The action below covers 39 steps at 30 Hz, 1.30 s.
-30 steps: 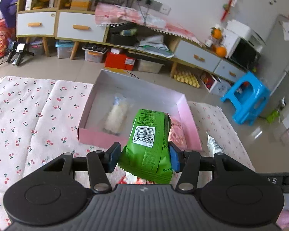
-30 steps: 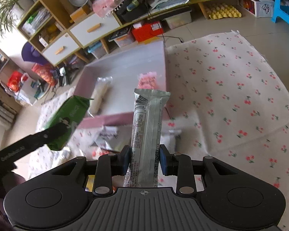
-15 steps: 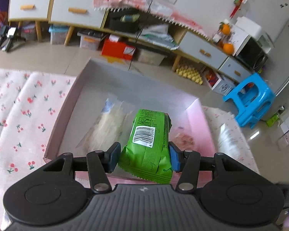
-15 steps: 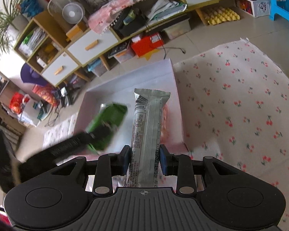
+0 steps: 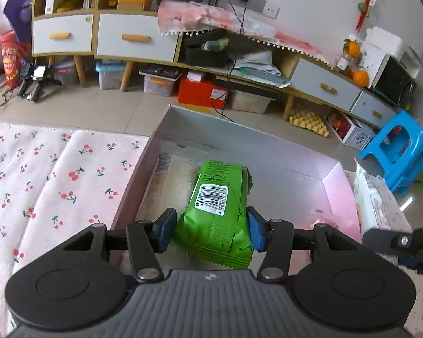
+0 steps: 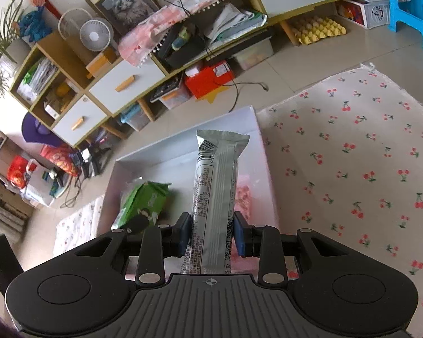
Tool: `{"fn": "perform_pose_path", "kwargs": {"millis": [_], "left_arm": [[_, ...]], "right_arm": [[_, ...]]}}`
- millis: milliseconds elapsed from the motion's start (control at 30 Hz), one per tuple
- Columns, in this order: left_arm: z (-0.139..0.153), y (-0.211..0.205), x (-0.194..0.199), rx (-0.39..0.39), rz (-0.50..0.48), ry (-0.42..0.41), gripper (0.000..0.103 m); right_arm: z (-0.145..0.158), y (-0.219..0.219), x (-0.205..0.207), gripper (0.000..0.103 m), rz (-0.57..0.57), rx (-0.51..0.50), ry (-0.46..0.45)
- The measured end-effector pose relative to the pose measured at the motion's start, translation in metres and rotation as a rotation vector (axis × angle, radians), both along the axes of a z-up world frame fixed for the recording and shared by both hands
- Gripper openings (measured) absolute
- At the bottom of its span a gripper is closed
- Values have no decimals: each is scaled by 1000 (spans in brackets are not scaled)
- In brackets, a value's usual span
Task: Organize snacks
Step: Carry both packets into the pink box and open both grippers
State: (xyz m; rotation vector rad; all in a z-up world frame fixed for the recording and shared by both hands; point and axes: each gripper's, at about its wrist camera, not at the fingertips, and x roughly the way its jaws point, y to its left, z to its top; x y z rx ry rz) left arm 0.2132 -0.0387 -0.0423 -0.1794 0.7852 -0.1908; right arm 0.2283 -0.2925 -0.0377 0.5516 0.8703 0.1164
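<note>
The left tongs (image 5: 210, 229) are partly closed, both blue pads pressing a green snack packet (image 5: 217, 211) held over the left half of the shallow box (image 5: 338, 194) on the cherry-print cloth (image 5: 56, 186). The right tongs (image 6: 210, 233) are nearly shut, clamping a silver snack bar (image 6: 215, 197) above the box's right side.

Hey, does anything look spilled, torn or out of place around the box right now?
Nothing stands out. The green pack and silver bar look intact in the left gripper and right gripper, over the box. No spill shows.
</note>
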Motion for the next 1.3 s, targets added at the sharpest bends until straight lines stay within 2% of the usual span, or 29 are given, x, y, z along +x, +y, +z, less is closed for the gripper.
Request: {"fn": "perform_pose_path", "kwargs": {"millis": [267,500,700,733,767,933,1067,1200,1300], "left_arm": [[3,6,1,-65,5,-4,51],[7,2,3,-64,-8,-26,51],[5,2,4,-60,-13,-12,54],[4,3,3,-61,-13,-8,55],[4,2,3,-59,-14,-5,56],[5,2,-1,-45,-20,-6,61],[8,0,-7,-38,-22,3,63],[18,-3,-19,9,-43,-20,70],[27,1,-30,33,-44,-42,74]], "right_arm": [[-5,5,11,30,1,29,-28],[-13,5,15,32,10,68,-25],[-10,0,12,37,11,98,-43],[-9,0,11,41,10,96,-43],[-8,-1,10,43,11,92,-45],[-3,1,5,44,23,55,-48],[2,-1,-4,50,31,53,-64],[12,-4,-17,52,57,41,-84],[18,-8,-27,60,75,17,-97]]}}
